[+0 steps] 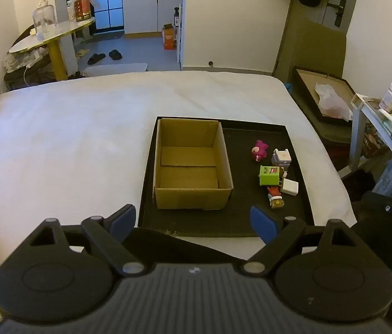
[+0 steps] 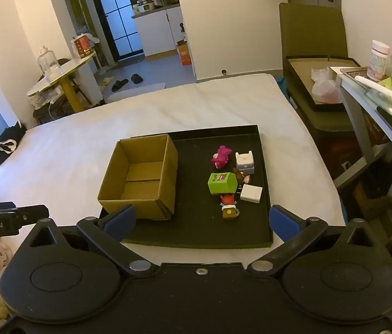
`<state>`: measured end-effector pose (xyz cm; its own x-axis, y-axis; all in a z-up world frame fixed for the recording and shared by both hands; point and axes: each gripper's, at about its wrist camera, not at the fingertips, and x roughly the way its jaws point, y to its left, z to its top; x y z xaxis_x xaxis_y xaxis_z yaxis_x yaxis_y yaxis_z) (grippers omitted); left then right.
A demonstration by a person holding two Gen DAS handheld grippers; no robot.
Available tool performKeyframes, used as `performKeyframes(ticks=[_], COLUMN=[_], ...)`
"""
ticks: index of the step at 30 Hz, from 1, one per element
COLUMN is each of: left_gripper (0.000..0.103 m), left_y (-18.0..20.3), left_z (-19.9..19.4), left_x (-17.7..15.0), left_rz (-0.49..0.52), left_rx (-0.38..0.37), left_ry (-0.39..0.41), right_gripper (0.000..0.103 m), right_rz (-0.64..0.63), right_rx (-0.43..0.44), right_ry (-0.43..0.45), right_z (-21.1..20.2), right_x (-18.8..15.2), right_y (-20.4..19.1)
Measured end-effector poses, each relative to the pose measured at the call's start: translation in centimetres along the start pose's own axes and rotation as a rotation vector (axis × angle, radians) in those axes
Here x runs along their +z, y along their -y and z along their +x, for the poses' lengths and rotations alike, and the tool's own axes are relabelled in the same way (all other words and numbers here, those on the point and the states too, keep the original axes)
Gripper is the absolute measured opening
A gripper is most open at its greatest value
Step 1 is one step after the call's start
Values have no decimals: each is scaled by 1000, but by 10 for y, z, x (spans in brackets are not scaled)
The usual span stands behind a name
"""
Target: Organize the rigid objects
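With both the left gripper (image 1: 193, 221) and right gripper (image 2: 201, 221) spread wide and empty above the tray (image 2: 196, 239), the right should descend squarely over the green cube (image 2: 221, 183), at three o'clock of the empty cardboard box (image 2: 140, 178), avoiding neighbouring toys.

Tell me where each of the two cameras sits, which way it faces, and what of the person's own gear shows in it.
Left wrist: on the left gripper, angled down at the cardboard box; its own open blue pads show, the other gripper at right edge.
Right wrist: on the right gripper, angled down at the toys, green cube; its own open pads show, the other gripper at left edge.
Shared: black tray, box, toys, white bed.
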<state>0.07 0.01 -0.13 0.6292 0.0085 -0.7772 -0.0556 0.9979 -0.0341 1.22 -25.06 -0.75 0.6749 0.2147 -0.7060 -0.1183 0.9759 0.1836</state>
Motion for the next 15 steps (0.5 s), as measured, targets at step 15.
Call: performKeyframes(ticks=[15], left_gripper=[89], left_y=[2], left_z=[-4], left_x=[1], left_rz=[7], left_rx=[-31], left_ry=[14], right_gripper=[103], right_rz=[42], right_rx=[3], right_ry=[-19], right_z=[0], right_x=[1], right_y=[9])
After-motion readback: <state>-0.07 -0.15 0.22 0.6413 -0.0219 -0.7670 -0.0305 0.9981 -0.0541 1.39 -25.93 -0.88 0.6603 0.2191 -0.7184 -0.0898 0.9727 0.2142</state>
